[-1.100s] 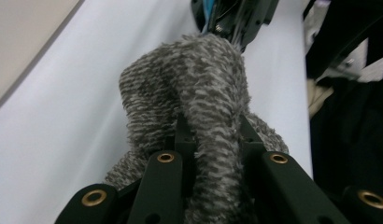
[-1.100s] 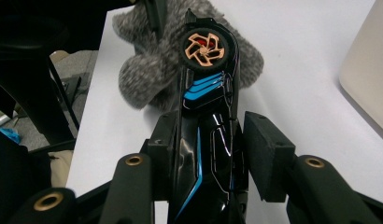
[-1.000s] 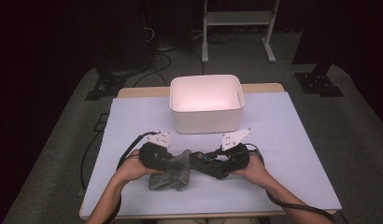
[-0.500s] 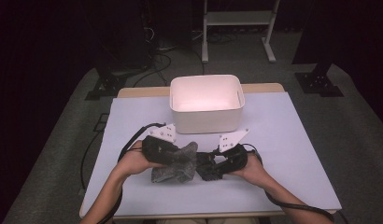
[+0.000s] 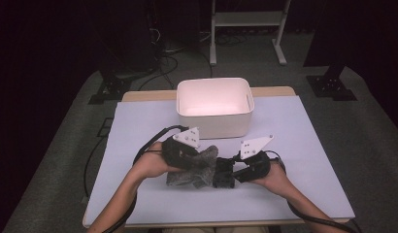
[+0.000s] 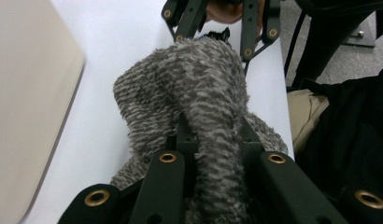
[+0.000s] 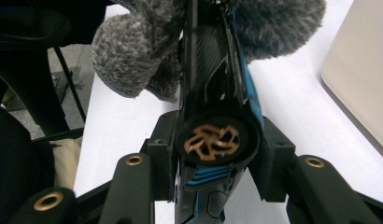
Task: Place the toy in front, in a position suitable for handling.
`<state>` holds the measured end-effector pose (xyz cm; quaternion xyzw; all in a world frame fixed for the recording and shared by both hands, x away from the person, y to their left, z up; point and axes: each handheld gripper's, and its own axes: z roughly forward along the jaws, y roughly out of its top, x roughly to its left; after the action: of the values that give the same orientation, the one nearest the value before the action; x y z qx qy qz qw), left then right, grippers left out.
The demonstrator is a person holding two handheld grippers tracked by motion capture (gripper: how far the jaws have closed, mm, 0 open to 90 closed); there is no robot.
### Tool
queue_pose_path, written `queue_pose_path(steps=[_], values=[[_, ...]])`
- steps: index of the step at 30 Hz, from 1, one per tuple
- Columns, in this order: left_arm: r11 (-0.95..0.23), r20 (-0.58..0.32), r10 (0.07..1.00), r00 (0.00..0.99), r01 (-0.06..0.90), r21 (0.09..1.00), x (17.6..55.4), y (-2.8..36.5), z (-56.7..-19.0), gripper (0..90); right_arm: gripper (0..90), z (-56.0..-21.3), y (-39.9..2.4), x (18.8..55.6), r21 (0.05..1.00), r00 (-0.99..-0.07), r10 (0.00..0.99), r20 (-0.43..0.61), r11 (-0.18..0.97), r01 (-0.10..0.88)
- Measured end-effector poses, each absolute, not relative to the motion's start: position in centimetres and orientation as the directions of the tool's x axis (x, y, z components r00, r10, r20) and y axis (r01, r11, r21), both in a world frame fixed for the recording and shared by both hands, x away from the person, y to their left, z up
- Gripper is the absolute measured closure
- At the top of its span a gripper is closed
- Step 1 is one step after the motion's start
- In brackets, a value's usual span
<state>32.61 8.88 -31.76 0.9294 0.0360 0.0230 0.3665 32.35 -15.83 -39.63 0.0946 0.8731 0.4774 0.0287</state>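
Your left gripper (image 5: 199,160) was clenched on a fuzzy grey knit cloth (image 5: 194,170); in the left gripper view its two black jaws pinched a raised fold of that cloth (image 6: 199,107) tight between them. The cloth sat on the white table cover (image 5: 139,126), at about 6 o'clock from the white bin (image 5: 214,119) and well short of it, partly bunched upward.

Your right gripper (image 5: 225,174) lay at 3 o'clock of the cloth, pointing toward 9 o'clock, and it grasped a black tool with blue trim (image 7: 217,126). In the right gripper view the jaws pressed on both sides of the tool's round end, where a brass-coloured fitting showed, and the tool's far end ran into the grey cloth (image 7: 133,51). What the tool was I could not tell.

Both of your hands rested low over the near half of the table.
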Motion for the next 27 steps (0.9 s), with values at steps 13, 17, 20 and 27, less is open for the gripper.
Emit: queue_pose_path(steps=[13,17,20,27], values=[[-0.759,0.027,0.018,0.999,-0.004,0.651,32.8,5.2,-28.7,77.4,56.7,-39.6,-14.4,31.8,0.843,-0.986,0.169,-0.005,0.531,0.087],[-0.793,0.028,0.027,0.999,0.005,0.61,32.9,4.5,-29.5,77.3,56.9,-39.6,-13.3,31.6,0.843,-0.989,0.146,-0.032,0.536,0.052],[-0.765,0.011,0.036,0.999,0.021,0.643,33.1,5.3,-29.8,77.3,56.9,-39.6,-13.6,31.7,0.846,-0.989,0.144,-0.025,0.53,0.056],[-0.73,0.004,0.07,0.998,0.048,0.681,33.0,7.3,-29.2,77.3,57.2,-39.5,-14.5,32.1,0.847,-0.988,0.157,-0.007,0.526,0.078]])
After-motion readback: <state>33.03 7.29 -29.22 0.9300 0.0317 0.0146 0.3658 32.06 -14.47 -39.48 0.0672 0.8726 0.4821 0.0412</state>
